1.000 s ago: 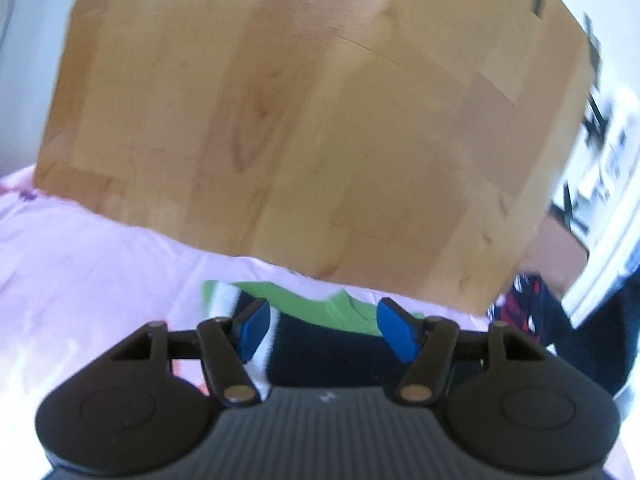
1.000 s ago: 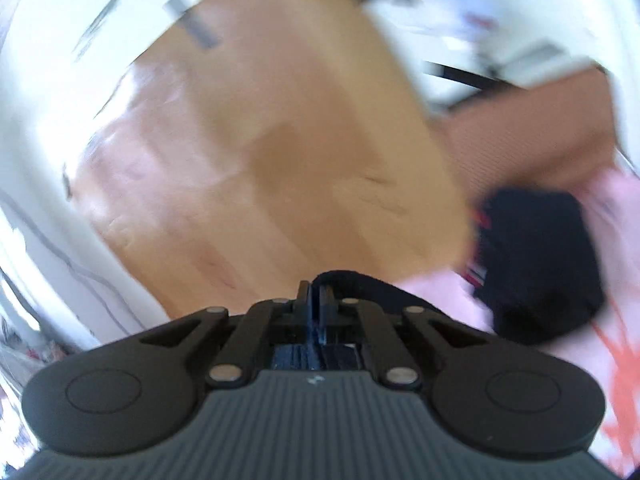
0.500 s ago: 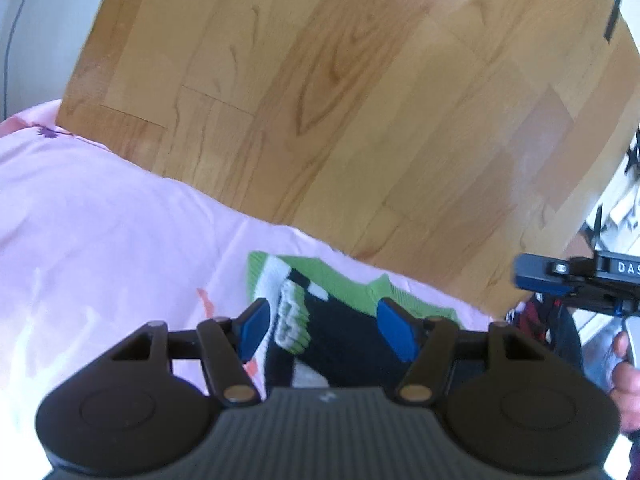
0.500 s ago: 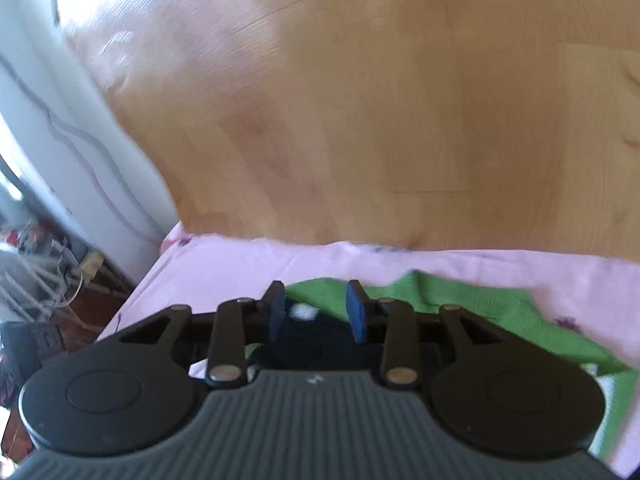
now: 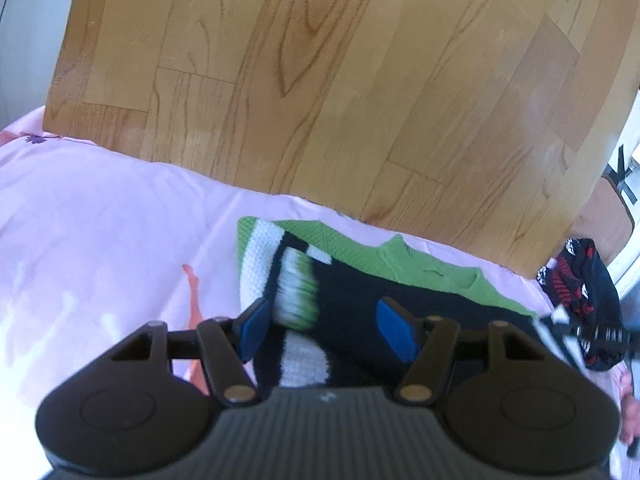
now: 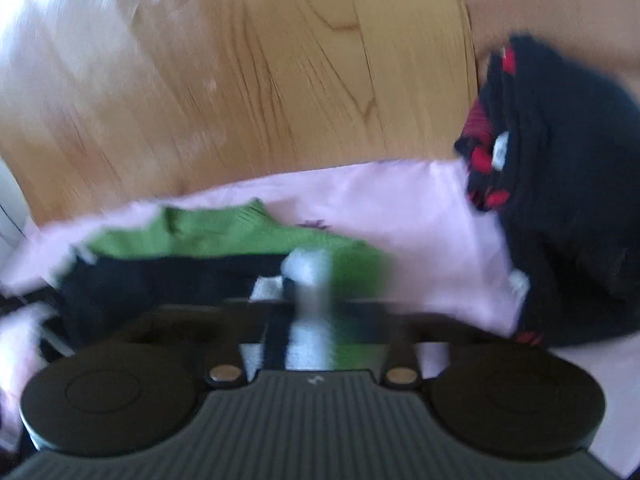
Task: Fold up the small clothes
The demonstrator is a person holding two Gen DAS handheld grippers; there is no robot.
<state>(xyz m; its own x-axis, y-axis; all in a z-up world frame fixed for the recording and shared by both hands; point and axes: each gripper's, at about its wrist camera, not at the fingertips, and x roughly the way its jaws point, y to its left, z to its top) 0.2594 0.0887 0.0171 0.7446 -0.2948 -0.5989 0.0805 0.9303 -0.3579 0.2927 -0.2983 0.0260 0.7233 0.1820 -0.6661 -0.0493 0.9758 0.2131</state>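
Note:
A small knit sweater point(image 5: 352, 280) in green, white and black lies on a pink sheet point(image 5: 100, 240) near the bed's edge. Its striped sleeve point(image 5: 298, 292) lies folded over the black body. My left gripper point(image 5: 326, 330) is open, its blue pads either side of the sweater's black part, just above it. In the right wrist view the sweater point(image 6: 208, 256) lies left of centre, and my right gripper point(image 6: 316, 320) is blurred over a green and white striped part point(image 6: 320, 276); its jaws are hidden in the blur.
A folded black and red garment point(image 5: 580, 292) lies at the sheet's right end, and also shows in the right wrist view point(image 6: 560, 200). Wooden floor point(image 5: 320, 80) lies beyond the bed's edge. The right gripper's tip shows at the left view's right edge point(image 5: 580, 332).
The right gripper swung from the sweater's left end to its right part, near the black garment. The left gripper moved a little closer over the sweater. The striped sleeve now lies folded inward.

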